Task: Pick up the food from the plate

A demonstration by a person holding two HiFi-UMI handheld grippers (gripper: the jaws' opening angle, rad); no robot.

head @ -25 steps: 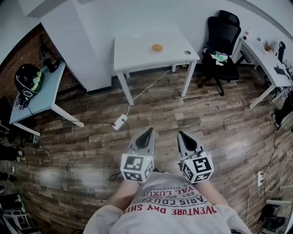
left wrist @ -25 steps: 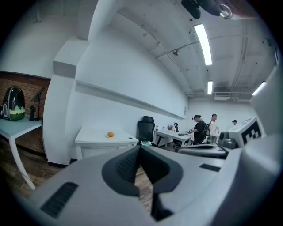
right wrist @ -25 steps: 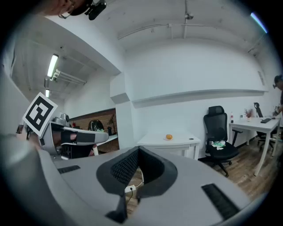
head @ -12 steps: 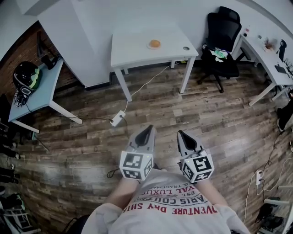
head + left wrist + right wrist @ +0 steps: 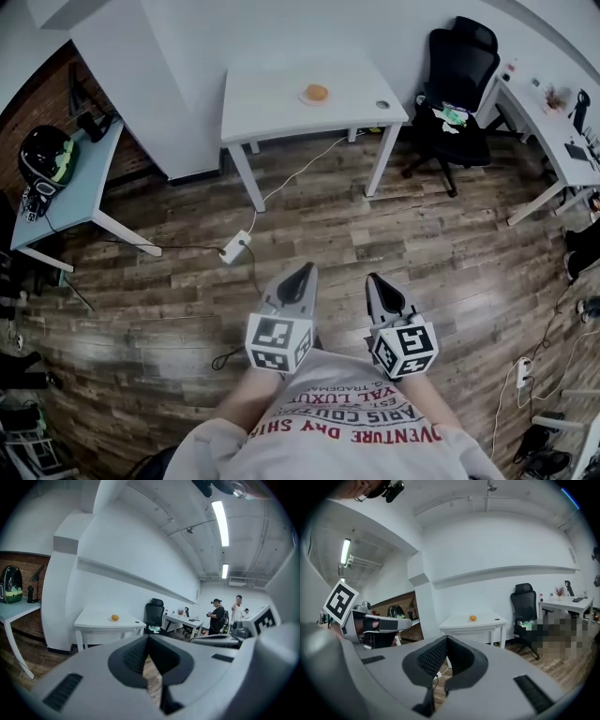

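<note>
Orange round food point(image 5: 316, 92) sits on a small plate point(image 5: 306, 99), upper centre of the head view, on a white table point(image 5: 267, 108) against the wall. A small dark round object point(image 5: 382, 105) lies near that table's right edge, apart from the plate. A black office chair point(image 5: 457, 70) stands just right of the table, with a white desk point(image 5: 539, 127) at the far upper right. A pale blue table point(image 5: 80, 192) with a black helmet point(image 5: 44, 155) is at the left edge. A power strip point(image 5: 234, 247) and its cable lie on the wood floor point(image 5: 450, 253) below the white table. The left gripper point(image 5: 302, 273) and right gripper point(image 5: 377, 279) are at lower centre, side by side in front of the person's shirt point(image 5: 347, 422), well apart from the food and both pointing toward the table. Left jaws are closed tip to tip with nothing between them. Right jaws also meet at the tips and are empty. Both gripper views show the food far off on the table. People stand in the far right background of the left gripper view.
</note>
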